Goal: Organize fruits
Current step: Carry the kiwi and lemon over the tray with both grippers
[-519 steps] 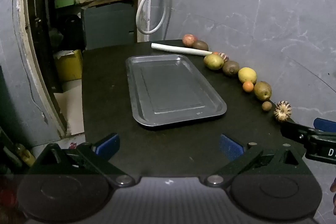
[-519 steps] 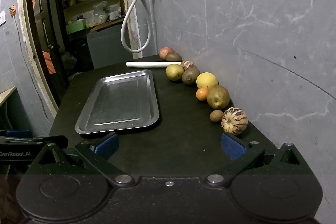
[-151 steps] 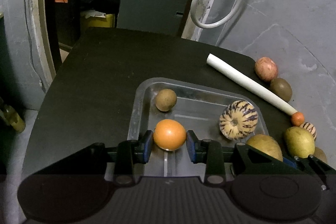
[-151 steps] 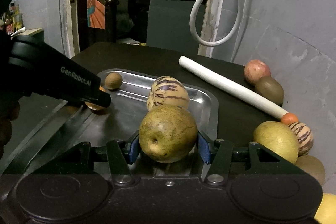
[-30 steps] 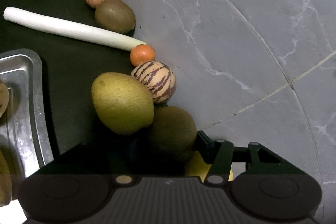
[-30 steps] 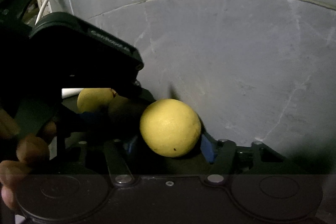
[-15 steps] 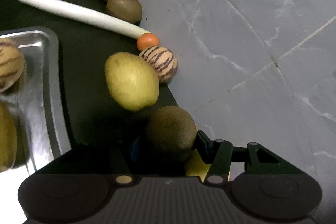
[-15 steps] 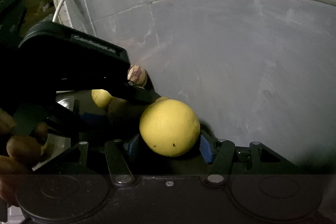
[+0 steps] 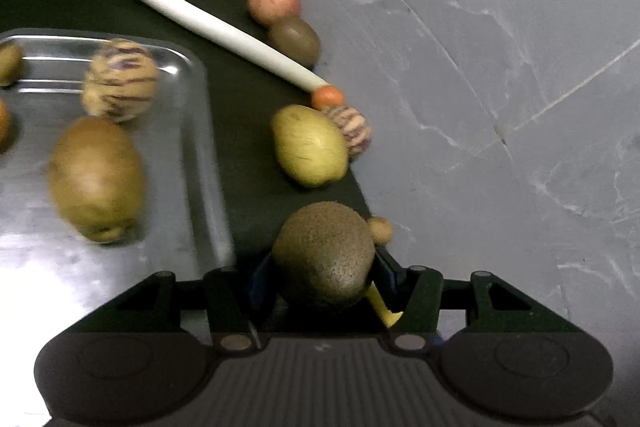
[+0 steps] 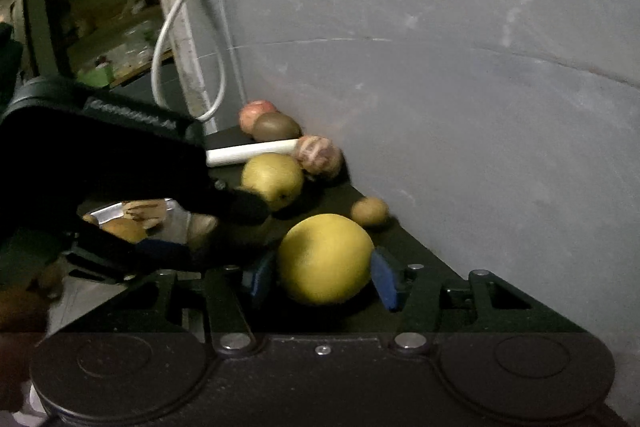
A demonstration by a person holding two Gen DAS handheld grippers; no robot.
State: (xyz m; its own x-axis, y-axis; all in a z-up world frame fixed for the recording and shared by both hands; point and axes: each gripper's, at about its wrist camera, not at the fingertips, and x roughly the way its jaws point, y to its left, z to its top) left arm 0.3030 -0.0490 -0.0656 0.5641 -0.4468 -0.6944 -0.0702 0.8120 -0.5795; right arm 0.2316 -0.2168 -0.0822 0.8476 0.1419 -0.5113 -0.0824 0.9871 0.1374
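My left gripper (image 9: 322,279) is shut on a brown kiwi (image 9: 326,253), held above the black table's right edge beside the metal tray (image 9: 192,115). The tray holds a striped melon (image 9: 120,81), a brown pear (image 9: 96,177) and a small brown fruit (image 9: 8,59). My right gripper (image 10: 324,277) is shut on a yellow lemon (image 10: 324,259) near the wall. On the table lie a yellow-green pear (image 9: 308,145), a striped fruit (image 9: 352,129), a small orange (image 9: 327,95), another kiwi (image 9: 294,39), an apple (image 9: 272,1) and a small brown fruit (image 9: 380,229).
A white tube (image 9: 224,35) lies diagonally behind the tray. The grey wall (image 9: 500,67) runs close along the table's right edge. The left gripper's body (image 10: 100,155) fills the left of the right wrist view. A white hose (image 10: 172,39) hangs at the back.
Both grippers have lifted and pulled back from the wall with their fruit. The left view has swung left, bringing the tray and its fruit into sight.
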